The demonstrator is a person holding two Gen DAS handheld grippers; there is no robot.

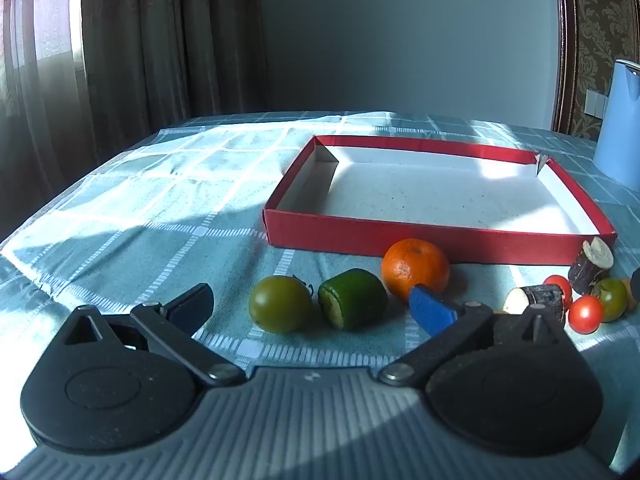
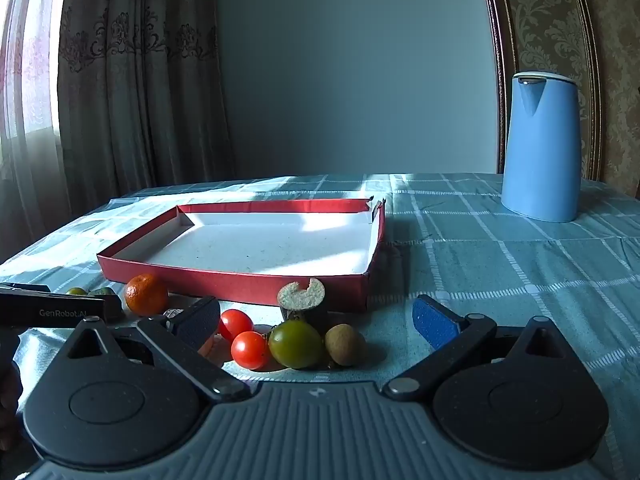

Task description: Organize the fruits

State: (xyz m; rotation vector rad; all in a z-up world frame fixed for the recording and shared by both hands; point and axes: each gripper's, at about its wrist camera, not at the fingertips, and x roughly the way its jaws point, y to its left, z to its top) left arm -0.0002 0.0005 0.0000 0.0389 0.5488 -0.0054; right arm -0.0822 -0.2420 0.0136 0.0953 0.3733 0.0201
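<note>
Fruits, small, round and likely to roll or bruise, lie on the surface before an empty red tray [image 1: 436, 242]; both grippers' jaws spread wide, best closed gently across each middle.

The table [image 2: 500, 264], under a blue checked cloth, carries a red box [image 2: 224, 278], a blue kettle [image 2: 540, 152], an orange [image 2: 146, 294] and tomatoes [image 2: 248, 350].
</note>
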